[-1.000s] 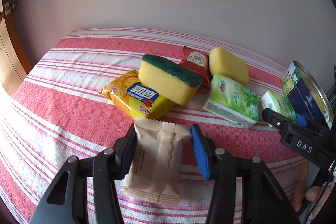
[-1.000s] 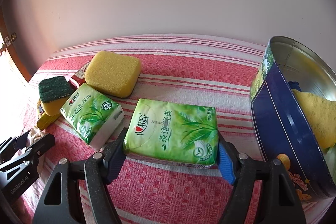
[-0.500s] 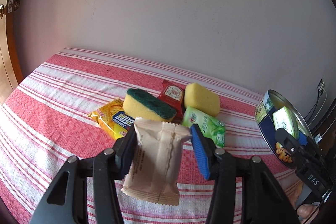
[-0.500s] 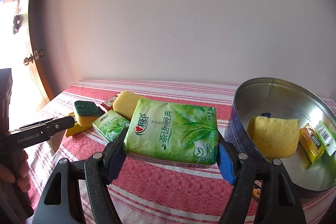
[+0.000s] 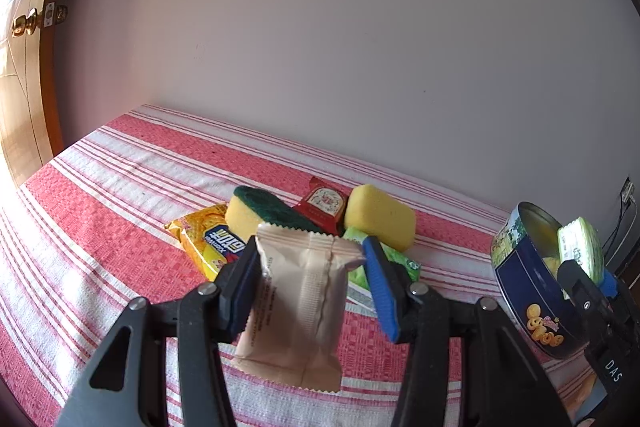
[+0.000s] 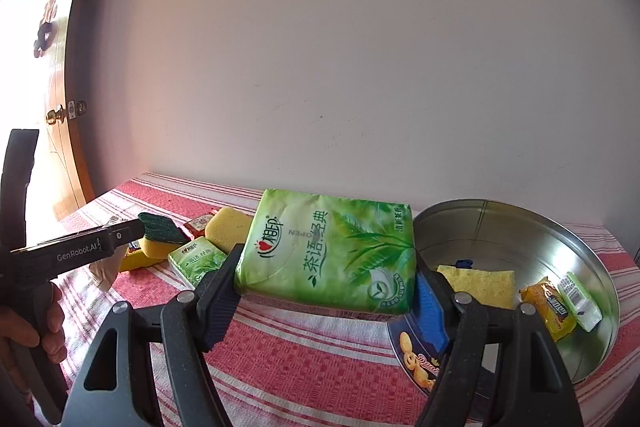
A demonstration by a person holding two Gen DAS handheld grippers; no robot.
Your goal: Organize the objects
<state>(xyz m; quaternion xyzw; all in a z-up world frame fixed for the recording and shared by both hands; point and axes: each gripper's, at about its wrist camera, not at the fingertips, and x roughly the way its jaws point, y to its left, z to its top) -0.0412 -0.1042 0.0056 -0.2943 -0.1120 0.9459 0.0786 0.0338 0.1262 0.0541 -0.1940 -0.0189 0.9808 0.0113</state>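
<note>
At lower centre of the left wrist view, left gripper [image 5: 308, 291] clamps a beige sachet [image 5: 298, 307], clear of the striped cloth [image 5: 100, 219]. Centre of right view: right gripper [image 6: 326, 293] clamps a green tissue pack [image 6: 332, 251], beside the round tin [image 6: 560, 239] at right.

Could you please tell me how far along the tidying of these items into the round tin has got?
Done: the round metal tin already holds a yellow sponge, a yellow snack packet and a small green tissue pack.
In hand: the right gripper carries a large green tissue pack beside the tin; the left gripper holds a beige sachet.
Left on the striped cloth: green-topped sponge, plain yellow sponge, red sachet, yellow packet, another green pack.
</note>
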